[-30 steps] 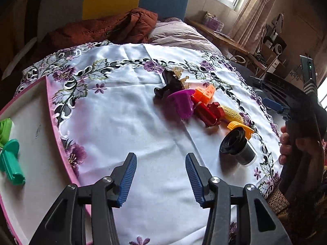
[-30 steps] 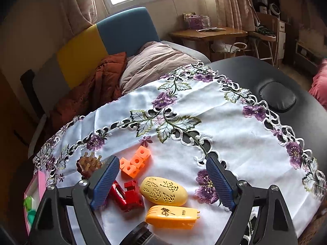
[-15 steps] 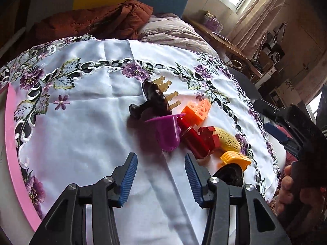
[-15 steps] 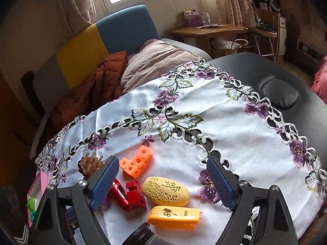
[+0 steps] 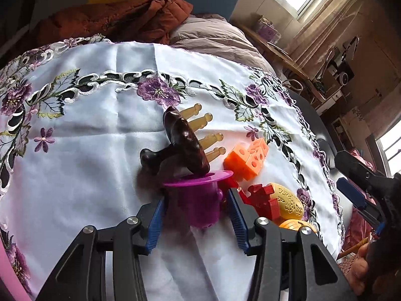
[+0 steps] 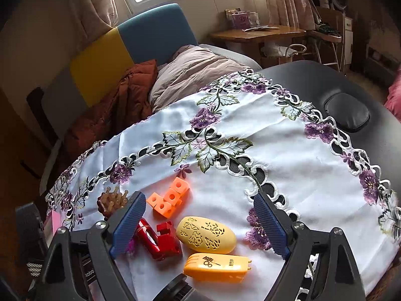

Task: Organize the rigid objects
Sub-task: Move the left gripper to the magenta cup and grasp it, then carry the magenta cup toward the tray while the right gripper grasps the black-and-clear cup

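A purple cup (image 5: 200, 200) lies on its side on the white embroidered cloth, between the fingers of my left gripper (image 5: 196, 222). The jaws stand open, with a small gap on each side of the cup. Behind the cup rests a dark brown brush with pale pegs (image 5: 183, 143). To its right lie an orange block piece (image 5: 246, 158), a red toy (image 5: 263, 200) and a yellow oval shell (image 5: 288, 203). My right gripper (image 6: 198, 215) hangs open above the red toy (image 6: 158, 238), the yellow oval shell (image 6: 205, 234) and a yellow-orange flat piece (image 6: 215, 267), holding nothing.
A pink tray rim (image 5: 7, 271) shows at the lower left. The black table (image 6: 325, 80) with a padded cushion (image 6: 347, 114) runs past the cloth on the right. A rust jacket (image 5: 112, 20) and a grey quilt lie behind the table. A dark round object (image 6: 175, 288) sits at the bottom edge.
My left gripper has moved forward and down across the cloth, from beside the tray to straddling the purple cup. The tray's green pieces have left the view. The right gripper has stayed put.
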{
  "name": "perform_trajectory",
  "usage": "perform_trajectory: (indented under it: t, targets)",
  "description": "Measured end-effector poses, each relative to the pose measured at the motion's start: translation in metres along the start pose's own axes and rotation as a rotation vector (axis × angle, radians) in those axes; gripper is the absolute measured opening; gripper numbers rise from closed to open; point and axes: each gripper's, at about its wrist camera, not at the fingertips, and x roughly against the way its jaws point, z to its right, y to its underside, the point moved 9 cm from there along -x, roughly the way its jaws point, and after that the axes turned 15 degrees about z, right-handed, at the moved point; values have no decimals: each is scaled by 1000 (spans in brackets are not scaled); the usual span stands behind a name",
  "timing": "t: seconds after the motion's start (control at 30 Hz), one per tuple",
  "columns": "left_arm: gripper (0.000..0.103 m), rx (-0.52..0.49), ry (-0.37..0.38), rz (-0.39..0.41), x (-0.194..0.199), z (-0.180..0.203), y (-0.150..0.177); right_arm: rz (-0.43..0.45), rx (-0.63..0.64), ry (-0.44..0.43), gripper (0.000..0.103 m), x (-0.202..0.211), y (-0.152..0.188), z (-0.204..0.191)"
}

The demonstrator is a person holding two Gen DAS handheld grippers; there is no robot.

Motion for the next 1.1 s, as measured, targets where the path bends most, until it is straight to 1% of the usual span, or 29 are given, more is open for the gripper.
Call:
perform_trajectory:
  t: [0.03,0.07,0.1,0.13,0.2,0.33,0.57,0.7,0.83,1.0,1.1]
  targets:
    - [48,12,3,2,-3,-1,0,0,-2,-2,89,0,0,0]
    - [46,13,6,12,-4,-1,-2,-2,0,-1,89,0,0,0]
    - [36,12,8,12,-5,-1,-3,-3,3,-3,89,-1,1,-1]
    - [32,17,4,6,-5,-2,-3,-4,7,-4,89,-1,1,-1]
    - [32,33,23,7,-2,-4,-1,-5,15,-8,88,-1,1,-3]
    - [32,14,17,8,11,-11,7,-2,31,-10,88,-1,1,-5]
    - [32,-76,-43,13,41,-18,30,-24,0,-18,88,-4,3,0]
    - [32,-81,-29,3,54,-17,40,-42,-30,-22,88,-6,6,4]
    - [32,-119,-37,13,67,-18,51,-56,-36,-22,88,-8,9,4]
    - [32,-143,-33,23,85,-18,63,-81,-10,-49,87,-8,15,-4]
    - [32,-155,-31,25,93,-17,70,-106,6,-92,87,-8,21,-13]
